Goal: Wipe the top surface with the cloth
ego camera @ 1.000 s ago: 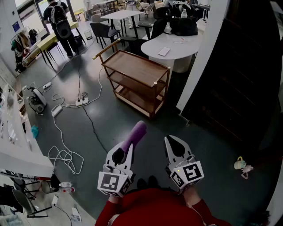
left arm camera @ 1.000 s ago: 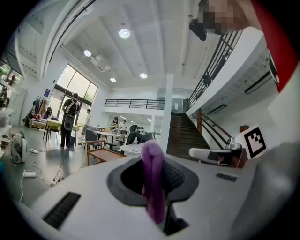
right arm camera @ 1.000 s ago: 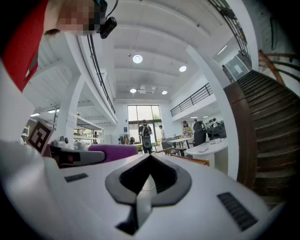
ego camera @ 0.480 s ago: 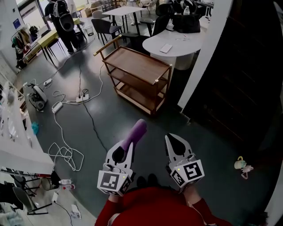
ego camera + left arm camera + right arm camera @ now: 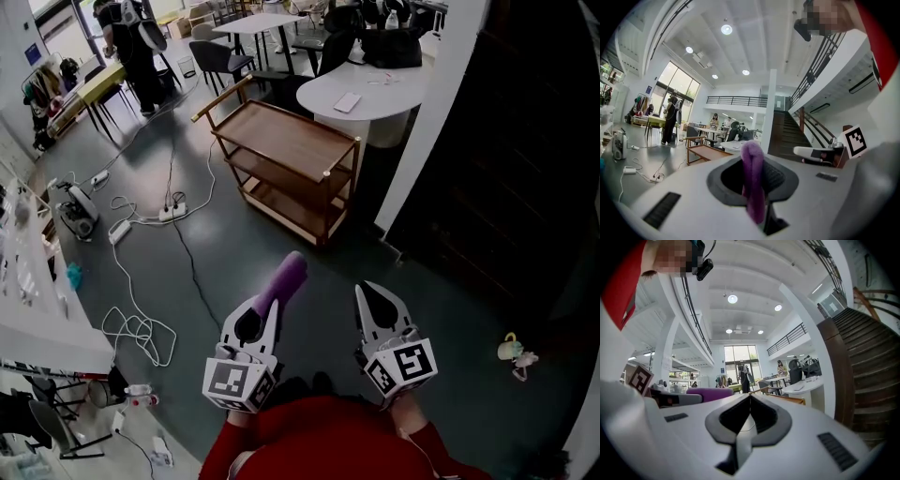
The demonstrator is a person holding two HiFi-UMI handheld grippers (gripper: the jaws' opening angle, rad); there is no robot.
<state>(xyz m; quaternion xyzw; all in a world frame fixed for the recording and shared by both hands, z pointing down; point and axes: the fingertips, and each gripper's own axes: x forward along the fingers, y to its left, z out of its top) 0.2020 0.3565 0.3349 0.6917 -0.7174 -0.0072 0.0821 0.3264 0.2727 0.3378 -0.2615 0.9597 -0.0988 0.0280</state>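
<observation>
A rolled purple cloth [image 5: 284, 278] sticks out forward from my left gripper [image 5: 266, 307], which is shut on it. In the left gripper view the cloth [image 5: 753, 180] hangs pinched between the jaws. My right gripper [image 5: 368, 291] is beside it, shut and empty; its jaws meet in the right gripper view [image 5: 750, 397]. Both are held over the dark floor, near my body. The wooden three-shelf cart [image 5: 286, 142] with its bare top surface stands ahead, well apart from both grippers. It shows small in the left gripper view [image 5: 706, 151].
A white rounded table [image 5: 380, 94] with a phone stands behind the cart. White cables [image 5: 139, 330] and a power strip [image 5: 172, 214] lie on the floor to the left. A dark stair wall [image 5: 511, 169] fills the right. A person [image 5: 131, 42] stands far back left. A small toy [image 5: 513, 350] lies at right.
Both grippers keep their hold and pose, sitting slightly lower in the view. The cart has shifted a little up and left in the frame. The person at the back has moved further off.
</observation>
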